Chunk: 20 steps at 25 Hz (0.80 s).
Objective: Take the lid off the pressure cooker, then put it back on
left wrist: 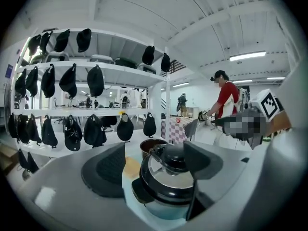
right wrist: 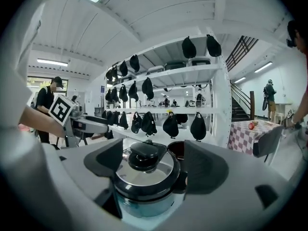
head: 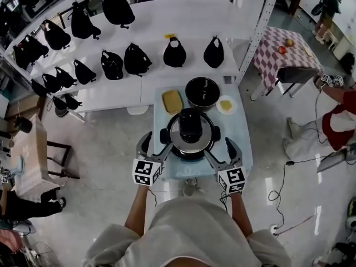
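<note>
The left tongs [head: 156, 147] are apart, one jaw on each side of the pressure cooker [head: 190, 137] in the left gripper view, and whether either jaw touches the pot cannot be told. The right tongs [head: 221, 151] are likewise spread wide, with the cooker framed between their two dark pads [right wrist: 107, 160]. In the head view the left tongs come in at the cooker's 8 o'clock and the right tongs at its 4 o'clock, each near one of its black side handles. The lid [head: 179, 138] sits on the pot, its black knob [head: 190, 124] at the centre. The cooker stands near the front of a pale blue worktop [head: 240, 149]. At the cooker's 12 o'clock is a dark bowl [head: 202, 92], at 11 o'clock a yellow block [head: 172, 100] and at 1 o'clock a small white plate [head: 226, 105] with something yellow on it. Beyond these, white shelves [head: 167, 15] carry rows of black caps [head: 174, 53]. Far off at 2 o'clock stands a checked table [head: 278, 57], and a person in red [head: 340, 113] is at 3 o'clock.
</note>
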Available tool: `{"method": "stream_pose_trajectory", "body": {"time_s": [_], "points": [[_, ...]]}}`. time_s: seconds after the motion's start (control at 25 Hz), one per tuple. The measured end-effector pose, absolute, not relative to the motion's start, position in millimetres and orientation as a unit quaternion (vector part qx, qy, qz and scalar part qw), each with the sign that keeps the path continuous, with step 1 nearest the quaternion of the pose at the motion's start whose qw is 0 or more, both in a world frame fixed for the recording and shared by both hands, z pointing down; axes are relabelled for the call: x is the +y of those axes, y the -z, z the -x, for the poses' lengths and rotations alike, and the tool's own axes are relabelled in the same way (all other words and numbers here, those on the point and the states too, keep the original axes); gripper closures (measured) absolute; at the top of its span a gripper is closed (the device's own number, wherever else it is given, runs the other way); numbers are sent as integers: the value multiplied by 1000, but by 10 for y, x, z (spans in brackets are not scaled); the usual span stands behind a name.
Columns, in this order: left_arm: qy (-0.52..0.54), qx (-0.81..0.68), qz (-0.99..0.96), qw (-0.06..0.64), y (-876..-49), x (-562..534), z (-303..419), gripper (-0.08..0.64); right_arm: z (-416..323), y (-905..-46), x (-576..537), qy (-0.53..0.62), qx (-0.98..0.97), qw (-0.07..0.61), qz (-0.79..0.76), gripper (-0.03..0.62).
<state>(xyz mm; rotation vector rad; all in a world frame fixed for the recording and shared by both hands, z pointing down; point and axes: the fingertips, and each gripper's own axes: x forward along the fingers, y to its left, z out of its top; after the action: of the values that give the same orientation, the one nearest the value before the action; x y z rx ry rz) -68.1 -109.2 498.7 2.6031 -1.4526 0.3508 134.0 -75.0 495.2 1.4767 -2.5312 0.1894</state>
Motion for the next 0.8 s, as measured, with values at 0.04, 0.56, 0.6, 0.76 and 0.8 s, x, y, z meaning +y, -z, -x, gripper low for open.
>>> {"method": "stream_pose_trajectory", "body": {"time_s": [0.04,0.56,0.6,0.76,0.8], "points": [[-118,-485,-864,73,-4996,-1166,664,199,-1346,-4971,-841,-68,-860,102,-496,218],[-155,-492,-846,133,-5465,-1612,816,199,-1153,-5254,-1455,-105,-874,111,-461,218],[-154,-489,-848,135,-5492,-1634,833,199,-1136,-5265,-1478,-104,-873,113,-463,218],[-145,-475,-855,149,-5596,-1760,926,199,-1050,-5298,-1561,-107,-863,120,-478,218],[-140,-472,-856,156,-5619,-1785,953,199,-1025,-5299,-1565,-109,-861,120,-482,218]]}}
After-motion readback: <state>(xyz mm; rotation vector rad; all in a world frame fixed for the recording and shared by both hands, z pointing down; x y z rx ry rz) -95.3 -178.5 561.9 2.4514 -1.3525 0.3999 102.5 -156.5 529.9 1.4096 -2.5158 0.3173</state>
